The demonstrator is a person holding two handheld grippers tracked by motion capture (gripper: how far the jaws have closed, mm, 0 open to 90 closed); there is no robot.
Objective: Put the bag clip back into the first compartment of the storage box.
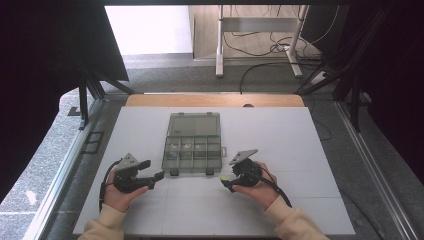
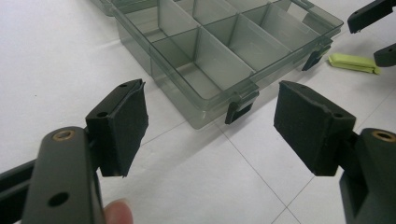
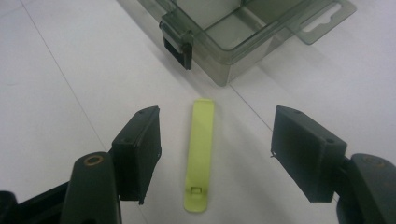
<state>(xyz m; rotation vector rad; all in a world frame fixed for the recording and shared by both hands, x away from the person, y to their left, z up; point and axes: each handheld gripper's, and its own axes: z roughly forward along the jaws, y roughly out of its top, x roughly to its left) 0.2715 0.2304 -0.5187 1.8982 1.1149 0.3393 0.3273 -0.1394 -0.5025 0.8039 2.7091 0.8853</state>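
Note:
A smoky clear compartment box (image 1: 192, 152) lies open in the middle of the white table, its lid (image 1: 194, 124) folded back. A yellow-green plastic strip (image 3: 201, 158) lies flat on the table just off the box's front right corner. My right gripper (image 3: 217, 149) hovers low over it, open, with the strip between the two pads and neither pad touching it. In the high view the right gripper (image 1: 227, 179) sits right at the strip (image 1: 224, 177). My left gripper (image 1: 153, 169) is open and empty by the box's front left corner. In its own view the left gripper (image 2: 212, 121) faces a black latch (image 2: 239, 110).
The box (image 2: 224, 51) has several divided compartments; a few hold small items in the high view. The white table top (image 1: 300, 140) spreads wide on both sides. Beyond the far edge are a wooden strip (image 1: 215, 100), floor cables and desk legs (image 1: 219, 45).

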